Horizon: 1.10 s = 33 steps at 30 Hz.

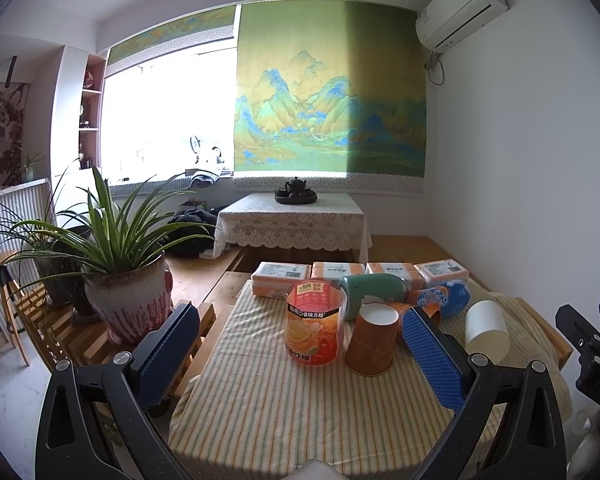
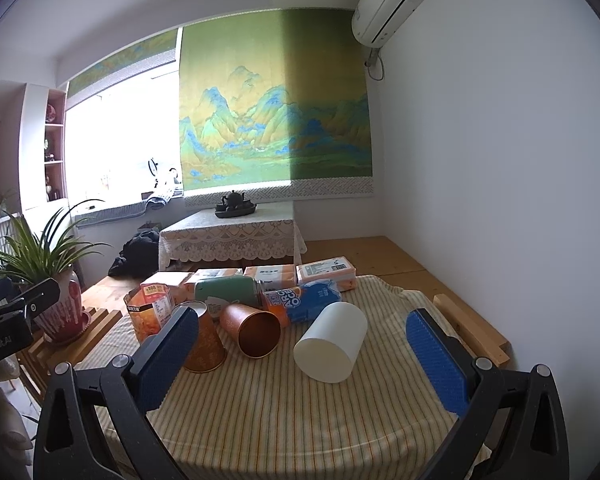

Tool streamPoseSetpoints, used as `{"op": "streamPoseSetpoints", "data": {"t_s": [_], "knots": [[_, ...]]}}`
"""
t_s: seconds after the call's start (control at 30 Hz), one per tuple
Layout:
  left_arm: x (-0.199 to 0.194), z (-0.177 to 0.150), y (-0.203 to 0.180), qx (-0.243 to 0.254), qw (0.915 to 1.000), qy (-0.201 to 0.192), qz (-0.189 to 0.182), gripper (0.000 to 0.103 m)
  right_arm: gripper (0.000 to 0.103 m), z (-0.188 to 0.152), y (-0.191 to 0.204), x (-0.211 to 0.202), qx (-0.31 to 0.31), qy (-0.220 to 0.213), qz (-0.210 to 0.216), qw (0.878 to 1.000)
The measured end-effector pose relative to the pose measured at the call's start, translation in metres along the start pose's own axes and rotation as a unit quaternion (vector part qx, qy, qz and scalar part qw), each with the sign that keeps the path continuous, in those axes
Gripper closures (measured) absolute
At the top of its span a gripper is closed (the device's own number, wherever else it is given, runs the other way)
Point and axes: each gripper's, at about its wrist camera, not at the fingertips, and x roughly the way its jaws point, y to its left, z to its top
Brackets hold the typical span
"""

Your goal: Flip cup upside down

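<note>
A white cup lies on its side on the striped tablecloth, its closed base facing me; it also shows at the right in the left wrist view. An orange paper cup stands upside down. A copper cup lies on its side, mouth toward me. My left gripper hovers open before the upside-down cup and holds nothing. My right gripper is open, empty and short of the white cup.
A clear orange container, a lying green bottle, a blue snack pack and tissue packs crowd the table's far half. A potted plant stands on a wooden rack to the left. A wall is at the right.
</note>
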Motion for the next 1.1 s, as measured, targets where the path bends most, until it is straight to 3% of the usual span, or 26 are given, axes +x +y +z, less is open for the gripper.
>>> {"op": "streamPoseSetpoints", "data": {"t_s": [1.1], "knots": [[0.019,-0.006,-0.004,0.002,0.9999,0.015,-0.007,0.0,0.001,-0.004,0.001,0.014,0.001,0.021,0.006,1.0]]}}
